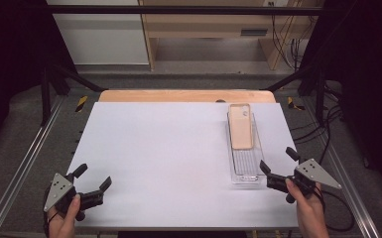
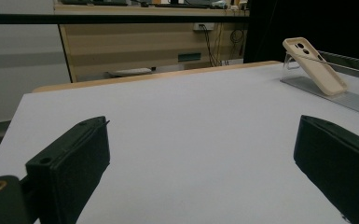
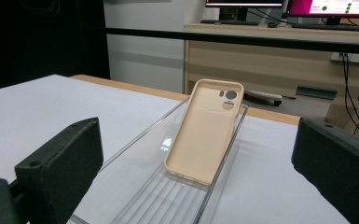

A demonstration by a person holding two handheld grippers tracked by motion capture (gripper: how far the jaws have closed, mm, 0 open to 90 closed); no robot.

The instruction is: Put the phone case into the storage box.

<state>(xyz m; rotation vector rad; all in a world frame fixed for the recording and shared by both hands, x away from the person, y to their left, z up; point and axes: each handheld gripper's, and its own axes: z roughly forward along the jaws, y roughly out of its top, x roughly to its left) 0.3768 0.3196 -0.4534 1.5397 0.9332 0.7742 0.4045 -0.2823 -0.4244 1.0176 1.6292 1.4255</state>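
A beige phone case (image 1: 240,126) leans tilted inside a long clear plastic tray (image 1: 248,168) at the right side of the white table. It appears far off in the left gripper view (image 2: 314,66) and close ahead in the right gripper view (image 3: 206,133), resting against the tray's (image 3: 140,186) far end. My left gripper (image 1: 93,177) stands open at the table's front left corner, nothing between its jaws. My right gripper (image 1: 279,159) stands open just right of the tray's near end, empty too.
The white tabletop (image 1: 168,153) has a wooden strip (image 1: 186,95) along its far edge. Metal rails (image 1: 25,153) run down both sides. Wooden furniture and cables stand beyond the table.
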